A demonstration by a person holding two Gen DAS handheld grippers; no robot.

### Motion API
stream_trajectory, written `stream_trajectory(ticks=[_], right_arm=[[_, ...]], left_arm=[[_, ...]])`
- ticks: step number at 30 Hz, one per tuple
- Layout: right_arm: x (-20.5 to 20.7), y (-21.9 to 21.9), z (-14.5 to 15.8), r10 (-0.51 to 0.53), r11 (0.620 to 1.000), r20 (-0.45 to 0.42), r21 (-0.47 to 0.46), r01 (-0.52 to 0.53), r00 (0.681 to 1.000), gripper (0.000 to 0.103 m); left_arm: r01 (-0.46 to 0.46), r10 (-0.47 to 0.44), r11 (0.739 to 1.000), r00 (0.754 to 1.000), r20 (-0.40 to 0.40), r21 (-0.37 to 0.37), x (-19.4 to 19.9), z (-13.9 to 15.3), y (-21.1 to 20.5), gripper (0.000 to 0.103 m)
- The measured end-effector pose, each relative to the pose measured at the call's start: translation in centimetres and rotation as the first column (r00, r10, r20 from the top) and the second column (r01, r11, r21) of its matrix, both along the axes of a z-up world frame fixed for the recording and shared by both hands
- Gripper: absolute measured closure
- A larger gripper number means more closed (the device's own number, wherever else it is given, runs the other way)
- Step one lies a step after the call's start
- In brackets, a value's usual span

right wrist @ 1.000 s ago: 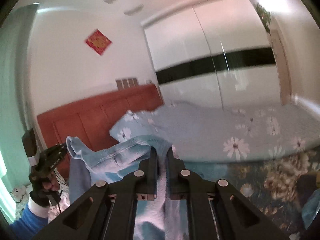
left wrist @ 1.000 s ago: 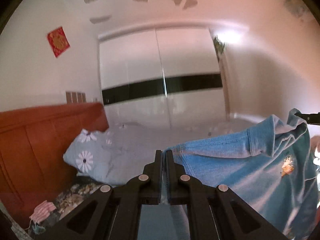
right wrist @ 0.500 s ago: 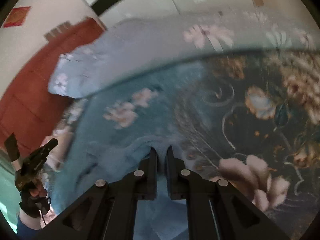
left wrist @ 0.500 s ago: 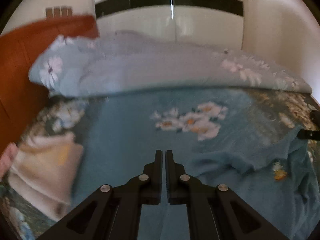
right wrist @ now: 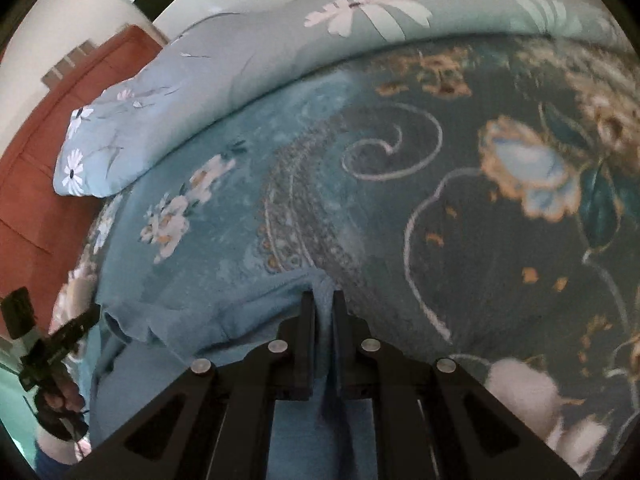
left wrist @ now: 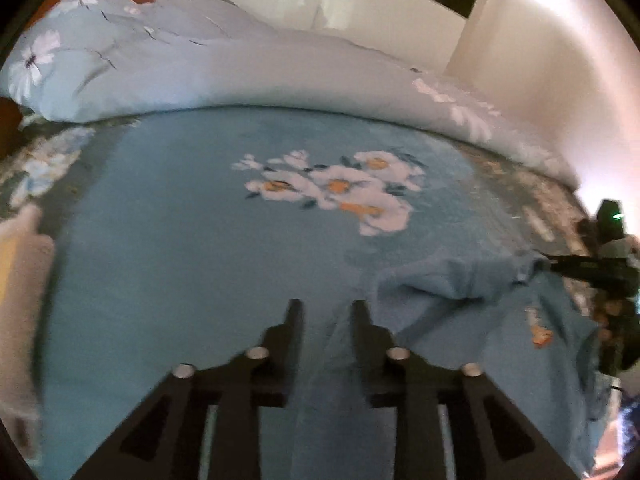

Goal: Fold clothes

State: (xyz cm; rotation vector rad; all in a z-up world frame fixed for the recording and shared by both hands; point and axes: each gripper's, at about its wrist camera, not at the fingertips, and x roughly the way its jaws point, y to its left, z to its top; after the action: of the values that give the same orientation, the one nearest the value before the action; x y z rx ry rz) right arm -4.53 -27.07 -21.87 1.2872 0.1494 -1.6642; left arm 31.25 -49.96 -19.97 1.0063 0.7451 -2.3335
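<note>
left gripper (left wrist: 325, 307) just spread over blue garment (left wrist: 460, 320); right gripper (right wrist: 323, 300) pinches its edge.

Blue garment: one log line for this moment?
blue garment laid on bed | left claw just opening, cloth between | right claw shut on blue garment

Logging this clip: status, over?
Left gripper open, jaws just opening, garment edge loose between them. Right gripper shut on blue garment, now on bedspread. Nothing in the way.
</note>
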Motion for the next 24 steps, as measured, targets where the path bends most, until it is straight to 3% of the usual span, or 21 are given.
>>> stream_trajectory(ticks=[4, 9, 12, 13, 14, 15, 19, 24], right_arm=[[-0.3, 0.5, -0.2, 0.001, 1.0, 0.029, -0.023, 0.0, 1.0, 0.095], [-0.2, 0.7, -0.4, -0.002, 0.999, 0.038, -0.035, 0.004, 0.999, 0.095], [-0.2, 0.9, -0.5, -0.003, 0.999, 0.046, -0.04, 0.004, 0.999, 0.095], [-0.2, 0.9, -0.5, -0.005, 0.999, 0.048, -0.041, 0.007, 0.999, 0.095], [-0.1, 0.9, -0.5, -0.006, 0.999, 0.046, -0.041, 0.008, 0.999, 0.095], [0.0, 0.9, -0.3, -0.005, 0.999, 0.037, -0.042, 0.006, 0.999, 0.095], [0.0, 1.0, 1.3, -0.001, 0.997, -0.009, -0.079, 0.0, 1.0, 0.095], [-0.8, -0.8, 5.4, 0.007, 0.992, -0.083, -0.127, -0.017, 0.997, 0.096]], left_arm=[[0.032, -0.024, 0.996, 0.996, -0.085, 0.086, 0.6, -0.3, 0.0, 0.047], [0.072, -0.039, 0.979, 0.984, -0.176, 0.19, 0.7, -0.7, 0.1, 0.046], [0.061, -0.044, 0.987, 0.992, -0.117, 0.146, 0.0, -0.6, 0.9, 0.049], [0.057, -0.047, 0.991, 0.995, -0.083, 0.124, -0.5, -0.7, 1.1, 0.061], [0.06, -0.053, 0.991, 0.996, -0.065, 0.116, -0.7, -0.9, 1.3, 0.09], [0.051, -0.046, 0.993, 0.998, -0.045, 0.105, -0.9, -0.9, 1.3, 0.099], [-0.017, 0.018, 0.999, 0.999, -0.031, 0.039, -1.4, 0.1, 0.3, 0.098], [-0.066, 0.064, 0.997, 0.997, -0.046, -0.046, -3.9, 3.7, -2.6, 0.098]])
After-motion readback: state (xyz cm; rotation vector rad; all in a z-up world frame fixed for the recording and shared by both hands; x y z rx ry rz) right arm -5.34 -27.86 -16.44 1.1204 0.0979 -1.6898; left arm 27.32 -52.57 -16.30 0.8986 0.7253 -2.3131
